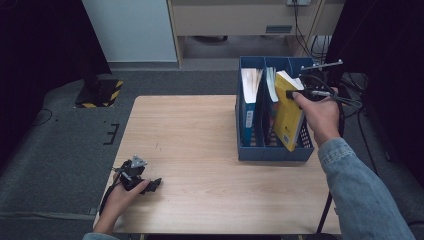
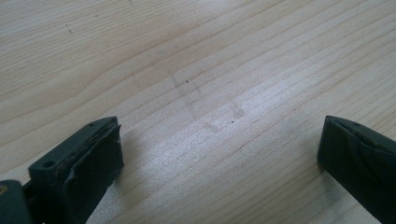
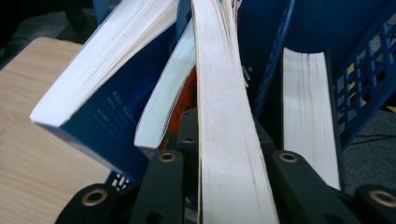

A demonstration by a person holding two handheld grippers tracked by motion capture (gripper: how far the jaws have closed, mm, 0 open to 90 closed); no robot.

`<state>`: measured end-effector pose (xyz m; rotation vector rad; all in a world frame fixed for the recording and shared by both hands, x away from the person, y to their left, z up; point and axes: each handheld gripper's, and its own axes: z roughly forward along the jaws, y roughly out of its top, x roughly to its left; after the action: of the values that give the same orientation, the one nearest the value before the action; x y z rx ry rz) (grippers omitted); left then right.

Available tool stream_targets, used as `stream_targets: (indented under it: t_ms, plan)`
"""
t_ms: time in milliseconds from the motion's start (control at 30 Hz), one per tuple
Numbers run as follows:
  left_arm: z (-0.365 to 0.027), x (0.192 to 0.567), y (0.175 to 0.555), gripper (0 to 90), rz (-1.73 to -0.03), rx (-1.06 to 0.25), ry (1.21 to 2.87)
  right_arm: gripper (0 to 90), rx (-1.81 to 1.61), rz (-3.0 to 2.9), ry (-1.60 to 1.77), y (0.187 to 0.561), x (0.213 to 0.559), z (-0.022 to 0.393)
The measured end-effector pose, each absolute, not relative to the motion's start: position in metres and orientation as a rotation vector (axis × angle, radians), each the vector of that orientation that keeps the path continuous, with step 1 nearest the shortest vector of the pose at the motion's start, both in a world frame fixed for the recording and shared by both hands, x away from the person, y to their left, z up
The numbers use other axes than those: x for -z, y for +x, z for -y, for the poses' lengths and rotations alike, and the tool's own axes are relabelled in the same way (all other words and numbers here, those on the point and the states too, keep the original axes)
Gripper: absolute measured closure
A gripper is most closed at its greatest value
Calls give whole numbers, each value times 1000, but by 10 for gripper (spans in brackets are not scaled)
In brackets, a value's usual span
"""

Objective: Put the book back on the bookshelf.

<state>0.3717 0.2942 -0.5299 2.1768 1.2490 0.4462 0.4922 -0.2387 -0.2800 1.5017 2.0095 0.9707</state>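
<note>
A yellow book (image 1: 287, 112) hangs tilted over the blue file organizer (image 1: 270, 153) at the table's right, and my right gripper (image 1: 296, 93) is shut on its upper end. In the right gripper view the book's pale page edge (image 3: 224, 130) runs up between the black jaws of the right gripper (image 3: 226, 186). I cannot tell which compartment its lower end is in. My left gripper (image 1: 152, 184) lies on the table near the front left corner. Its jaws stand wide apart over bare wood in the left gripper view, so the left gripper (image 2: 219, 158) is open.
A blue book (image 1: 249, 100) (image 3: 107, 107) leans in the organizer's left compartment. A thinner book (image 3: 170, 88) stands beside it and another book (image 3: 306, 116) is past a divider. Cables (image 1: 350, 100) trail right of the organizer. The wooden table (image 1: 190, 140) has a dark floor around it.
</note>
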Motion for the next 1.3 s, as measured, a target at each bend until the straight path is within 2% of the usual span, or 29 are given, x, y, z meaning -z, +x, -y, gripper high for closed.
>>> stream_targets:
  t_ms: [767,1300]
  plan:
    - [-293,531,372,0,-1256,-458,2158,740,-972,-1949,1561,524,286,230]
    - [-293,531,372,0,-1250,-456,2160,738,-956,-1928,1604,538,315,223]
